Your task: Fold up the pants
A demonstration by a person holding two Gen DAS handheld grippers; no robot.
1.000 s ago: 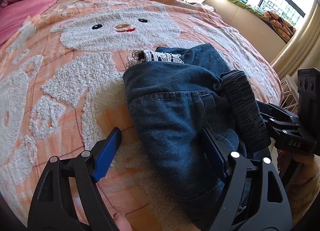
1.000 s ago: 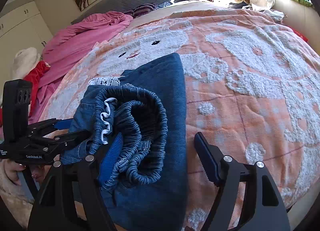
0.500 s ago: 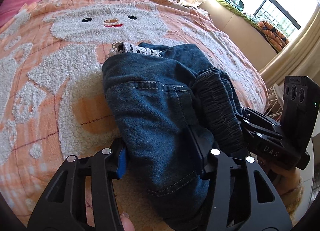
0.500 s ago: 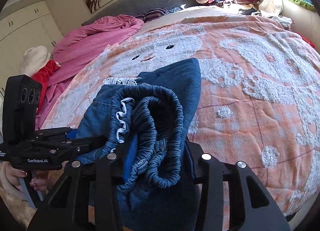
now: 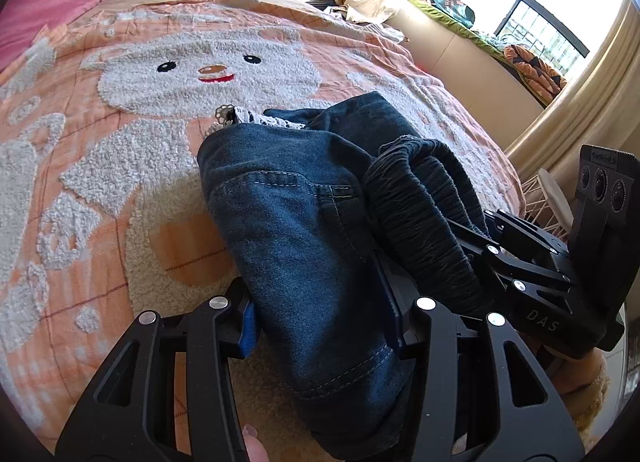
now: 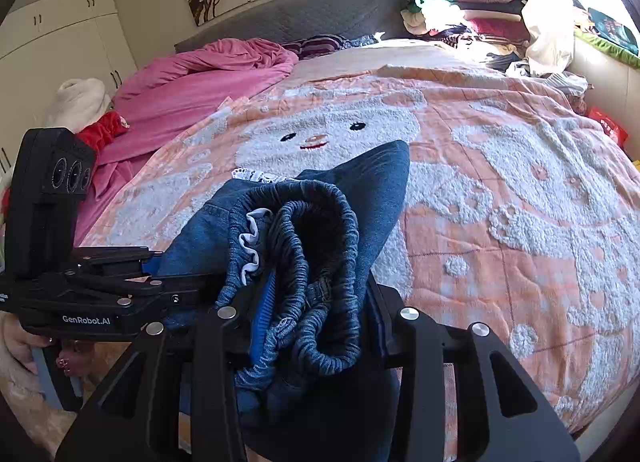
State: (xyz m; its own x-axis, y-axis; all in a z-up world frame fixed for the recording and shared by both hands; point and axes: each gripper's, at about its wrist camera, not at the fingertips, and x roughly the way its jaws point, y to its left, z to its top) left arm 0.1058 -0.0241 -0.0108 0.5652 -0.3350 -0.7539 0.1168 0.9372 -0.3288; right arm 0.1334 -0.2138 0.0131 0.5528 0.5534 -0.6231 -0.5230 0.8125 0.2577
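Observation:
Folded dark blue denim pants (image 5: 304,230) with an elastic waistband (image 6: 316,262) and white lace trim lie bunched at the near edge of the bed. My left gripper (image 5: 320,322) is shut on the left side of the bundle. My right gripper (image 6: 320,318) is shut on the waistband side, and it shows at the right of the left wrist view (image 5: 532,274). The left gripper shows at the left of the right wrist view (image 6: 80,282). The bundle looks raised slightly off the blanket.
An orange blanket with a white bear pattern (image 5: 208,74) covers the bed. A pink duvet (image 6: 192,86) lies at the far left. Piles of clothes (image 6: 460,18) sit at the headboard. A window and a curtain (image 5: 568,102) are on the right.
Both grippers closed from open onto the folded pants and lifted the bundle a little. The views tilted up toward the headboard.

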